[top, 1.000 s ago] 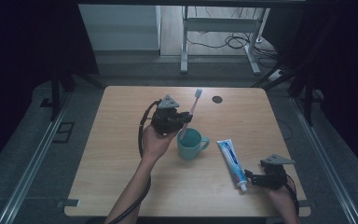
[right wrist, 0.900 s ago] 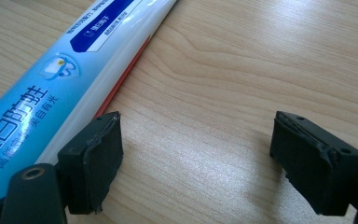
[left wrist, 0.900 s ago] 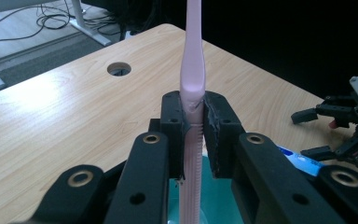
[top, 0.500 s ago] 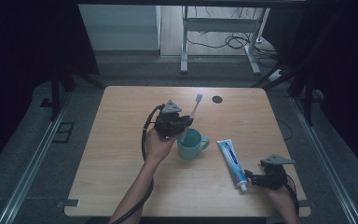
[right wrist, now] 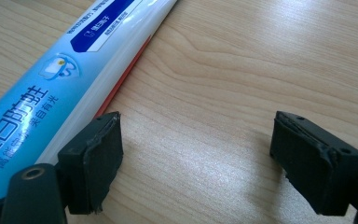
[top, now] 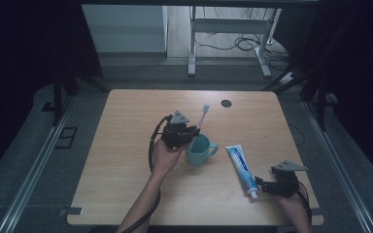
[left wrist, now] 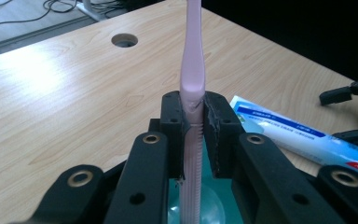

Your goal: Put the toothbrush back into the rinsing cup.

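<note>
My left gripper (top: 190, 133) (left wrist: 193, 119) is shut on a pink toothbrush (top: 204, 110) (left wrist: 193, 60). The brush stands nearly upright, head up, and its ribbed lower end hangs inside a teal mug (top: 200, 151) (left wrist: 206, 190) right below the jaws. A blue and white toothpaste tube (top: 239, 163) (left wrist: 294, 132) (right wrist: 51, 79) lies on the table right of the mug, cap toward the front edge. My right gripper (top: 261, 184) (right wrist: 196, 154) rests low near the cap end, open, with bare wood between its jaws. Its left pad (right wrist: 93, 154) sits just beside the tube.
A round cable hole (top: 226, 103) (left wrist: 124, 40) lies at the back of the wooden table (top: 126, 160). A desk frame and cables (top: 233, 43) stand on the floor beyond. Dark curtains flank both sides.
My left gripper has carried the toothbrush a little down and toward the mug, so its lower end now sits in the mug. The right gripper has stayed put.
</note>
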Motion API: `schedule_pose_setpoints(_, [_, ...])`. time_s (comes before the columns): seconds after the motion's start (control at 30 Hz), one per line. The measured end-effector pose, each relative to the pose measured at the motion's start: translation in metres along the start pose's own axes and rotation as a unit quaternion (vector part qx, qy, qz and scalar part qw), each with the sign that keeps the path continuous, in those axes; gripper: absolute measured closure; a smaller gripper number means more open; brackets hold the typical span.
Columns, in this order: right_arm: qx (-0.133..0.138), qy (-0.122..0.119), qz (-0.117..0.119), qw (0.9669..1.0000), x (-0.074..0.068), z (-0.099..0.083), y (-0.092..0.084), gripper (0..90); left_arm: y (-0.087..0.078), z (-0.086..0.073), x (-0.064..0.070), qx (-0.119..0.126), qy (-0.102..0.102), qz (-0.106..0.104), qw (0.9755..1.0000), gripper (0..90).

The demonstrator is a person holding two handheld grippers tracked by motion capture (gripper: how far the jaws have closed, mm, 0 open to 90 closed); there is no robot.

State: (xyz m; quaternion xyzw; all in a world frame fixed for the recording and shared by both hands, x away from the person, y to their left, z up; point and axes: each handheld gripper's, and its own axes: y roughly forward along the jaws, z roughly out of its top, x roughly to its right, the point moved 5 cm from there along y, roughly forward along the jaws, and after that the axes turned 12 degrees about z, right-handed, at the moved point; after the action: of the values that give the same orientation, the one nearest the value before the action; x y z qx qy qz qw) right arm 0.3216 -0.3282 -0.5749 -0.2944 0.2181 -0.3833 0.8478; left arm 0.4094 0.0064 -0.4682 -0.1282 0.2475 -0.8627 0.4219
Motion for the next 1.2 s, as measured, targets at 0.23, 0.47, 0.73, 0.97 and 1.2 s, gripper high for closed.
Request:
schedule_pose_setpoints(0.23, [0.000, 0.001, 0.000, 1.0000, 0.000, 0.000, 0.000, 16.9, 0.005, -0.007, 0.001, -0.008, 0.003, 0.007, 0.9999, 78.8])
schedule_pose_setpoints(0.47, [0.000, 0.001, 0.000, 1.0000, 0.000, 0.000, 0.000, 16.9, 0.010, -0.015, 0.001, -0.024, 0.002, 0.008, 0.9997, 78.7])
schedule_pose_setpoints(0.73, [0.000, 0.000, 0.001, 1.0000, 0.000, 0.000, 0.000, 16.9, 0.016, -0.019, 0.003, -0.046, 0.012, 0.012, 0.9988, 78.4])
schedule_pose_setpoints(0.97, [-0.001, 0.000, 0.001, 1.0000, 0.000, 0.000, 0.000, 16.8, 0.022, -0.025, 0.003, -0.074, 0.018, 0.020, 0.9969, 78.0])
schedule_pose_setpoints(1.2, [-0.001, -0.002, 0.002, 1.0000, 0.000, 0.000, 0.000, 16.8, 0.023, -0.024, 0.004, -0.094, 0.025, 0.026, 0.9949, 77.6])
